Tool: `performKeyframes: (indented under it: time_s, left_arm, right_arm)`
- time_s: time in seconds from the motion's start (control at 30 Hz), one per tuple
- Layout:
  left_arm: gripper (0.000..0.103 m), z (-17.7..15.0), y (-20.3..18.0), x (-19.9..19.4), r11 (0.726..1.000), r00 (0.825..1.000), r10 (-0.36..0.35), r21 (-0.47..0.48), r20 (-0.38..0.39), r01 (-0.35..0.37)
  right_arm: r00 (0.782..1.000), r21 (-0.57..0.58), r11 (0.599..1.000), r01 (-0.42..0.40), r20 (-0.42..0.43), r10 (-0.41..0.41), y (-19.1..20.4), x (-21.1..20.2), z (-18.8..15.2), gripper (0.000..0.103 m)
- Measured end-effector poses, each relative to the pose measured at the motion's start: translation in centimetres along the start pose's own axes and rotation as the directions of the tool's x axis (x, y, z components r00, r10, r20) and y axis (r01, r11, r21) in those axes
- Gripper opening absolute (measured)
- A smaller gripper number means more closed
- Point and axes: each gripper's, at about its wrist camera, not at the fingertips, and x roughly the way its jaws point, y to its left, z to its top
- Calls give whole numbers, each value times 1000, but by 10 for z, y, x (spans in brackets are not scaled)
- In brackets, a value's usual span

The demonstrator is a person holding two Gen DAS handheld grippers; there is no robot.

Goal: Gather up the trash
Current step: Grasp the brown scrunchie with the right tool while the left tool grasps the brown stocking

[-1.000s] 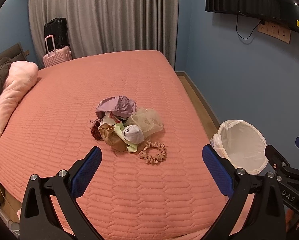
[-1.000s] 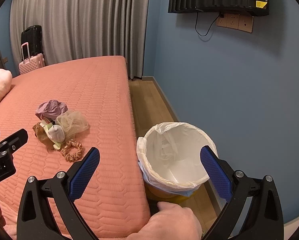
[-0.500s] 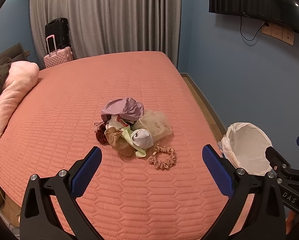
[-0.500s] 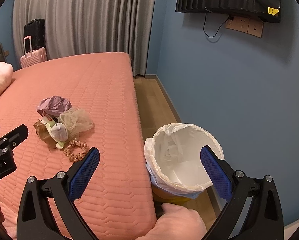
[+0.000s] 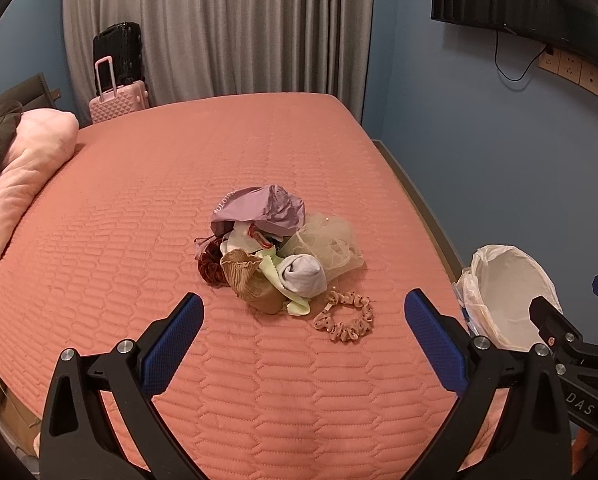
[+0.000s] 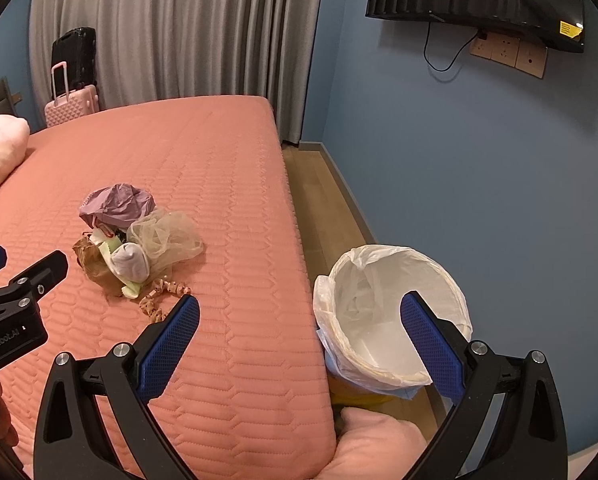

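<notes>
Facing the bed, your left gripper hung with its jaws spread wide and nothing between them, and the pile of trash lay straight ahead of its fingers, apart from them, on the quilt. The scrunchie sat nearest, just beside the pile toward the bin. Your right gripper was equally spread and empty, pointed between the bed edge and the bin, so the left was, I'd judge, better lined up for the first pick.
</notes>
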Motion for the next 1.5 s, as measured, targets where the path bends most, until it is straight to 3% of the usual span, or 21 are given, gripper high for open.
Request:
performKeyframes:
  time_s: [0.47,0.7,0.8,0.9,1.0,1.07,1.3,1.37,1.43,1.5]
  left_arm:
    - [96,-8,73,46,995,996,69,-74,-62,-74]
    - [96,-3,79,70,996,995,28,-80,-98,-36]
    - [96,4,71,82,996,994,-11,-90,-106,2]
    - [96,7,66,94,998,995,-3,-70,-101,-4]
    - [96,6,78,106,995,994,5,-102,-108,-16]
    - [93,3,91,113,990,993,6,-139,-121,-23]
    - [62,-6,104,139,986,981,-51,-165,-185,20]
    - [46,-9,102,143,985,976,-89,-166,-197,56]
    - [22,-13,101,146,977,966,-146,-182,-213,108]
    - [12,-15,102,142,972,962,-170,-197,-212,129]
  right_arm:
    - [986,-67,986,-154,-78,149,83,63,0,98]
    - [976,-49,985,-168,-147,159,104,116,-7,96]
    - [967,-39,982,-183,-188,172,107,138,-10,88]
    - [950,6,977,-212,-233,208,107,156,-12,79]
    - [940,15,973,-232,-254,228,111,170,-15,73]
    - [931,13,969,-247,-275,241,114,178,-19,63]
    - [901,29,955,-295,-325,288,125,205,-33,34]
    - [901,23,952,-304,-318,295,128,205,-34,22]
    - [893,29,947,-320,-325,312,129,205,-34,11]
    - [890,37,943,-330,-321,324,129,201,-32,10]
